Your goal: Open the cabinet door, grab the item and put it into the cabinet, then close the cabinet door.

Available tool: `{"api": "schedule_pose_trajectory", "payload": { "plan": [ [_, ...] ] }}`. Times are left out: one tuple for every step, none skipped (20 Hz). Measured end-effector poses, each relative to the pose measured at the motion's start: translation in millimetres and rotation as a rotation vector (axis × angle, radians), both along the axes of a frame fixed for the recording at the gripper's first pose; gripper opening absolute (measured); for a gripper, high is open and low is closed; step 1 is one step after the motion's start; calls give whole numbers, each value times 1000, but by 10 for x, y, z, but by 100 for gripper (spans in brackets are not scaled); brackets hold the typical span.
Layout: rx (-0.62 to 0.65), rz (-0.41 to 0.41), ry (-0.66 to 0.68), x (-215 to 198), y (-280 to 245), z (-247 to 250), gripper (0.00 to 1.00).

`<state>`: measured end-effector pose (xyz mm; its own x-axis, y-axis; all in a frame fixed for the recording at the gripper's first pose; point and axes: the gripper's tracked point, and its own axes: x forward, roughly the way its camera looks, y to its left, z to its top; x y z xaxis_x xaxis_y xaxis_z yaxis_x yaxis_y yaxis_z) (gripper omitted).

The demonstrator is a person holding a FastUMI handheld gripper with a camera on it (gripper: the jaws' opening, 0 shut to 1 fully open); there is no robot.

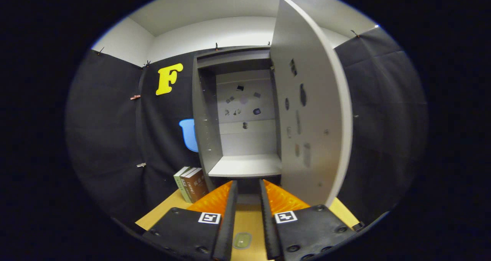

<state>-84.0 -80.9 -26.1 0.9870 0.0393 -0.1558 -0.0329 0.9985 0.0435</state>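
Note:
A grey cabinet (205, 130) stands straight ahead on the wooden table (163, 211). Its door (310, 111) is swung wide open to the right, and small stickers dot its inner face. The inner shelf (245, 166) is bare, with more stickers on the back panel above it. My gripper (248, 184) is open, its fingertips level with the cabinet's lower front edge and nothing held between them. A small pale rounded item (242, 240) lies on the table below the gap between the fingers, back near their bases.
Two or three books (190, 185) stand upright on the table just left of the cabinet's base. Black cloth walls close in the booth on both sides. The open door's edge reaches towards me on the right.

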Motion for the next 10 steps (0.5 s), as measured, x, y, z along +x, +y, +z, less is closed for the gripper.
{"api": "schedule_pose_trajectory", "payload": {
  "plan": [
    [6,0,20,95,129,-97,39],
    [2,-10,53,155,232,-243,38],
    [-11,-33,88,222,291,-413,38],
    [-15,-56,122,277,329,-574,38],
    [-5,-77,151,320,381,-706,38],
    [12,-103,170,376,419,-818,38],
    [27,-130,192,417,435,-936,38],
    [31,-158,220,442,428,-1089,38],
    [18,-184,259,475,416,-1255,38],
    [-2,-204,303,514,384,-1454,38]
  ]
}}
